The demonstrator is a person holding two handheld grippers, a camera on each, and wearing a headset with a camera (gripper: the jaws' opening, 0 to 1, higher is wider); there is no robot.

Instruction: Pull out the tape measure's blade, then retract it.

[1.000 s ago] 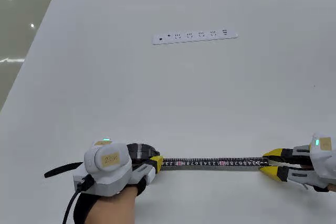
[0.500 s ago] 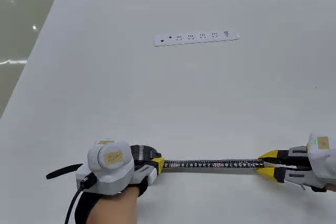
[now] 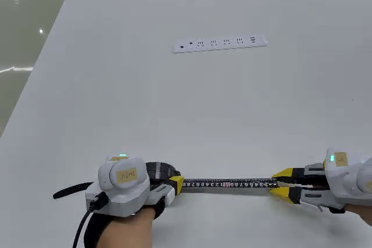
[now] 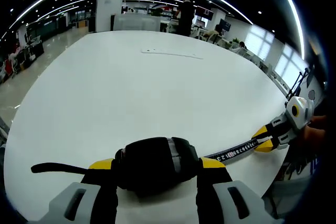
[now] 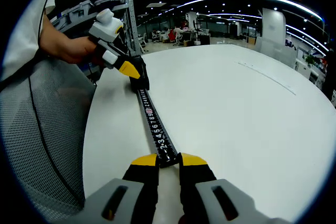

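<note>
OK, we see left tongs [image 3: 172, 185] clamped around the tape measure case [image 4: 157, 167], right tongs [image 3: 280, 183] pinched nearly shut on the blade [image 3: 226, 183] tip, blade stretched between them.

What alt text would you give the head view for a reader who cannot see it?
On a white table, the left gripper clamps a black tape measure while the right gripper pinches the end of its blade, stretched straight between them. A white power strip lies farther back.

head: high, downward | gripper views: low, opposed, sharing blade [image 4: 233, 153]
</note>
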